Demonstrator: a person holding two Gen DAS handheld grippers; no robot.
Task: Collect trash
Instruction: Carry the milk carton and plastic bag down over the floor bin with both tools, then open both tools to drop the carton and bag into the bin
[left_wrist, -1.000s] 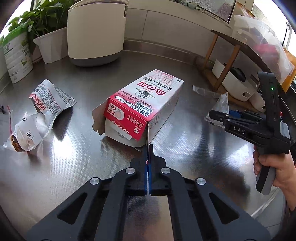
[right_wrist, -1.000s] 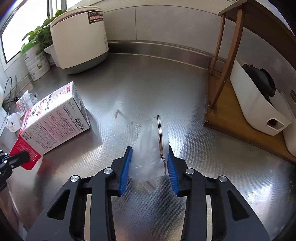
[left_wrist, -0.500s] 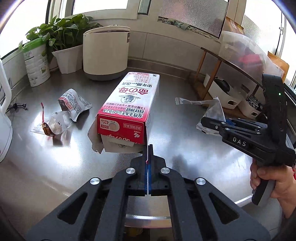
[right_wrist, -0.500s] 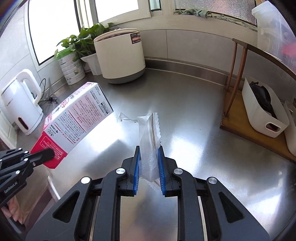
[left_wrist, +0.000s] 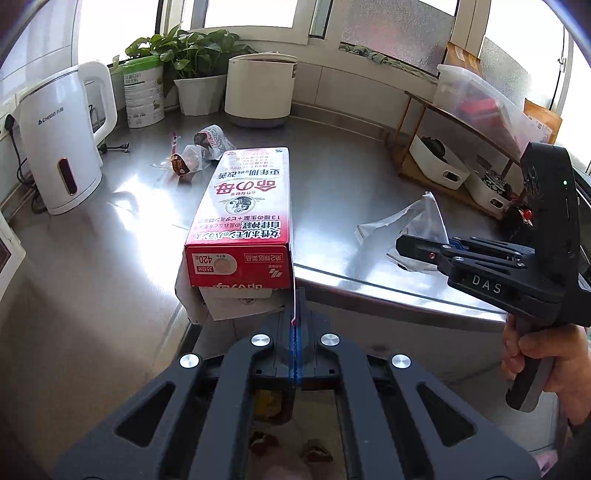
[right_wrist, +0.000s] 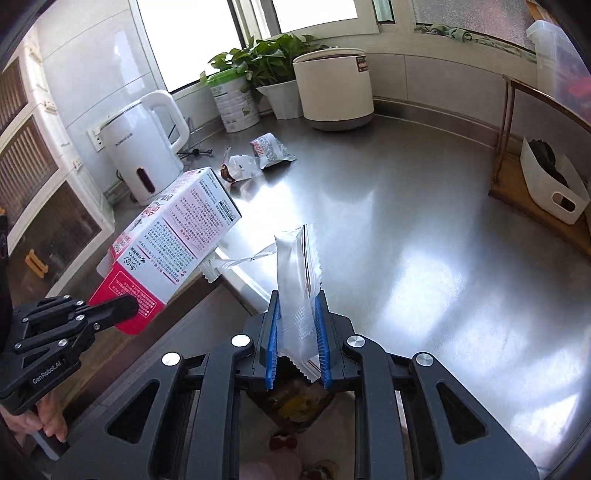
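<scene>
Trash lifted past the steel bench (left_wrist: 369, 177) edge, bin below.
Left gripper (left_wrist: 295, 325) jaws pinch the red-and-white carton (left_wrist: 243, 206) flap, carton stretching ahead; right gripper (right_wrist: 295, 332) jaws clamp the clear plastic wrapper (right_wrist: 297, 266) upright.

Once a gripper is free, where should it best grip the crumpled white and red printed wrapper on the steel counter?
Probably its puffed middle, from above, jaws straddling its width: the crumpled white and red printed wrapper bulges up off the steel counter there, while its edges lie flat. Mind the small clear wrapper close beside it.
</scene>
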